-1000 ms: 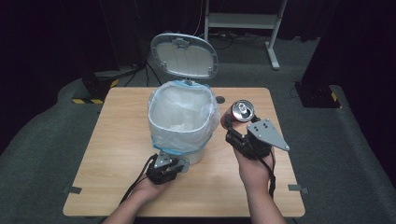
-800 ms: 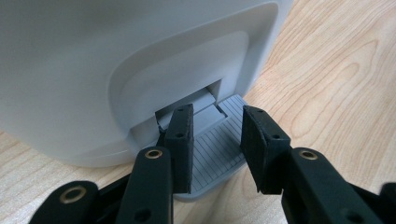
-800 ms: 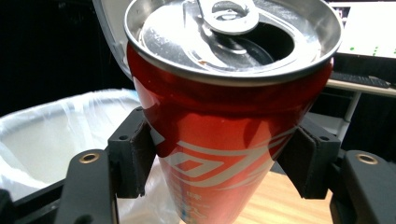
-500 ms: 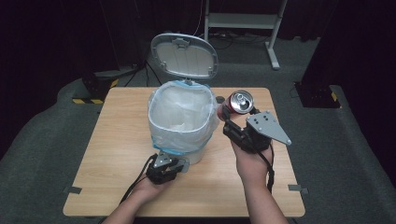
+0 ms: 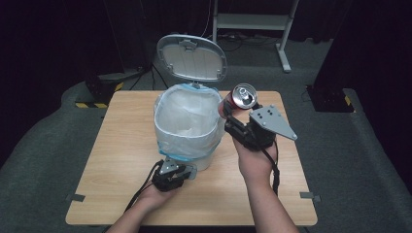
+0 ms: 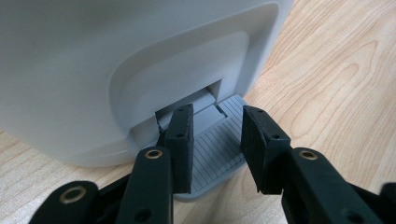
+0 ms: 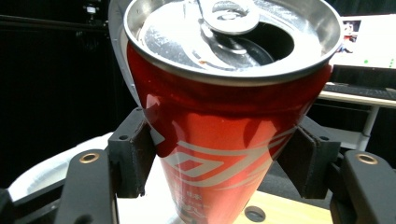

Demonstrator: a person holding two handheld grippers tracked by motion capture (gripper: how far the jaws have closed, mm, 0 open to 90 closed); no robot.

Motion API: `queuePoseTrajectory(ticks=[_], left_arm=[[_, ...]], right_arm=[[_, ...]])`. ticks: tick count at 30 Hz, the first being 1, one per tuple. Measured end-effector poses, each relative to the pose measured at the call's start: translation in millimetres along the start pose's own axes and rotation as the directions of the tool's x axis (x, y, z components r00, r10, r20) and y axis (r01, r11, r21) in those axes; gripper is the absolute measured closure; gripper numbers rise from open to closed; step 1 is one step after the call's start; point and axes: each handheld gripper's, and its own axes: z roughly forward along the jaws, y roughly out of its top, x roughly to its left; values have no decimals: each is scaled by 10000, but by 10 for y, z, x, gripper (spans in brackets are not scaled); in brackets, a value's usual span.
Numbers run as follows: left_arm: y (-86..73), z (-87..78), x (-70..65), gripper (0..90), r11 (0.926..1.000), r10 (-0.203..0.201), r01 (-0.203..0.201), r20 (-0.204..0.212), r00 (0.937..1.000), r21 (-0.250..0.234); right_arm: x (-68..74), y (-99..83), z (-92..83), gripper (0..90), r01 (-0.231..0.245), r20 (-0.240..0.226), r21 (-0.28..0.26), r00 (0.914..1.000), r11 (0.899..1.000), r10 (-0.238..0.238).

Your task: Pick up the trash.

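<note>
My right hand-held gripper (image 5: 232, 112), clamped on the red can (image 5: 240, 98), has risen beside the open bin (image 5: 187, 127) while my left hand-held gripper (image 6: 215, 140), jaws apart, holds its pedal (image 6: 219, 149) down, ready to drop.

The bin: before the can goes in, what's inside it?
A clear liner bag lines the bin, apparently empty; crumpled plastic hides the bottom.

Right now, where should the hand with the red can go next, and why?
Probably a little sideways, until the red can is over the open bin. The right gripper grips the can beside the bin's rim, not above it, while the left gripper presses the pedal and the lid stands up.
</note>
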Motion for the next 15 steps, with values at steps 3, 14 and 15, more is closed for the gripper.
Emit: queuePoseTrajectory(ticks=[3, 14, 15], left_arm=[[0, 0, -2, 640, 10000, 13, -13, -2, 10000, 3], [0, 1, -14, 636, 9999, 131, -130, -82, 9999, 31], [0, 1, -13, 635, 9999, 120, -120, -73, 9999, 31]], right_arm=[[64, 21, 51, 338, 71, -62, -44, 10000, 10000, -71], [304, 89, 261, 338, 283, -656, -114, 9974, 9995, -290], [323, 93, 285, 338, 345, -680, -106, 9971, 9993, -351]])
